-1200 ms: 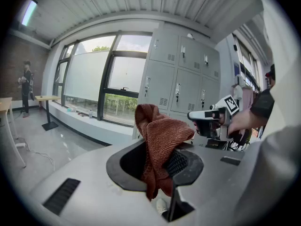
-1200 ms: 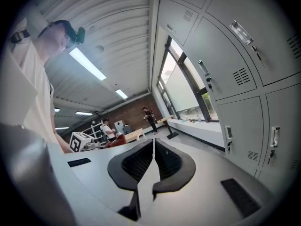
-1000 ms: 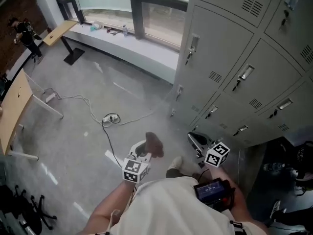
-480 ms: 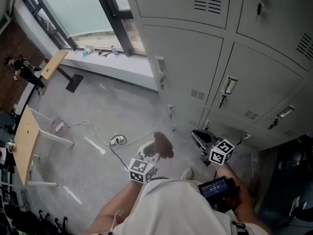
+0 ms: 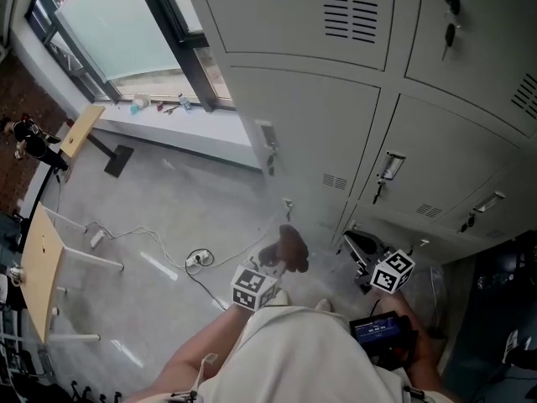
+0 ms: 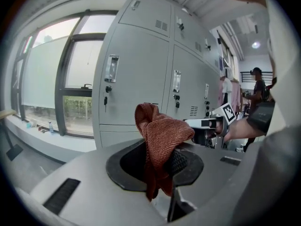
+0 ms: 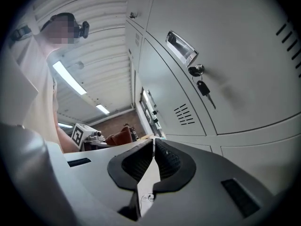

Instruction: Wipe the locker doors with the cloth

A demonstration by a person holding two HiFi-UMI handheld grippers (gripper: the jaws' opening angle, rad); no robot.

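My left gripper (image 5: 281, 257) is shut on a rust-brown cloth (image 5: 289, 246), bunched up between its jaws. In the left gripper view the cloth (image 6: 160, 135) stands up out of the gripper (image 6: 162, 161) and faces the grey locker doors (image 6: 136, 74), a short way off. My right gripper (image 5: 359, 248) is held low beside the lockers (image 5: 319, 133), shut with nothing in it. In the right gripper view its jaws (image 7: 154, 161) meet close under a locker door (image 7: 221, 69) with a key in the lock (image 7: 200, 81).
Grey lockers fill the right and top of the head view. A window (image 5: 126, 32) and sill (image 5: 176, 107) with small items run along the left. A cable (image 5: 180, 259) lies on the floor. A wooden table (image 5: 42, 267) stands at far left.
The head view has swung up and closer to the lockers. Both grippers have moved forward toward the doors, the cloth still in the left one.
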